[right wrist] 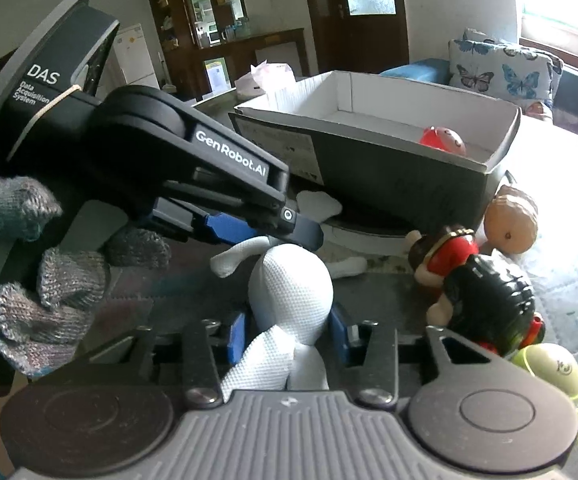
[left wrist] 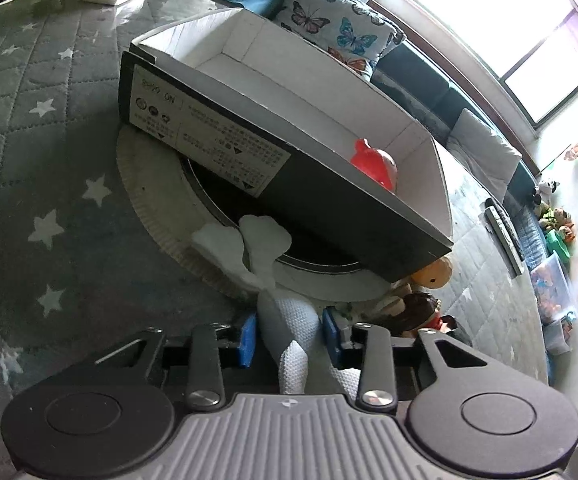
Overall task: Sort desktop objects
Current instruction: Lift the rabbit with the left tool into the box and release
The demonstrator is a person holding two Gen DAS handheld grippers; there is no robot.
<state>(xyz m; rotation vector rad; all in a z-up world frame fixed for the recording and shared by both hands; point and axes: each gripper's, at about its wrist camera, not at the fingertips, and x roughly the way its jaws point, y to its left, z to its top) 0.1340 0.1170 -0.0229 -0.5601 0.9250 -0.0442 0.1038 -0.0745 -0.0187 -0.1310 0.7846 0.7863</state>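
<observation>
Left wrist view: the left claw (left wrist: 289, 336) has its blue pads on either side of a white plush toy (left wrist: 289, 320), appearing to pinch its narrow body; contact at the right pad is not fully certain. The toy's limbs reach far toward a round white base (left wrist: 149, 184) on which the cardboard box (left wrist: 329, 200) sits tilted. A red toy (left wrist: 375, 162) lies in the box's right end. An orange ball (left wrist: 435, 272) rests just beside the box's near right corner. The bench (left wrist: 29, 160) carries a grey quilted cover with stars; beyond are a butterfly cushion (left wrist: 337, 28), a sofa and bright windows.

Right wrist view: the right claw (right wrist: 287, 336) straddles the same plush toy (right wrist: 291, 292) at its rounded part, pads near both flanks; whether they press cannot be told. The left gripper, held in a gloved hand (right wrist: 45, 280), comes in from the left, its tips over the toy. A doll figure (right wrist: 445, 256) and a green toy (right wrist: 553, 368) lie near right.

Judgement: the step is lifting the plush into the box. One claw should hold and the other let go, then lift high enough to pass the box wall without nudging the tilted box.
</observation>
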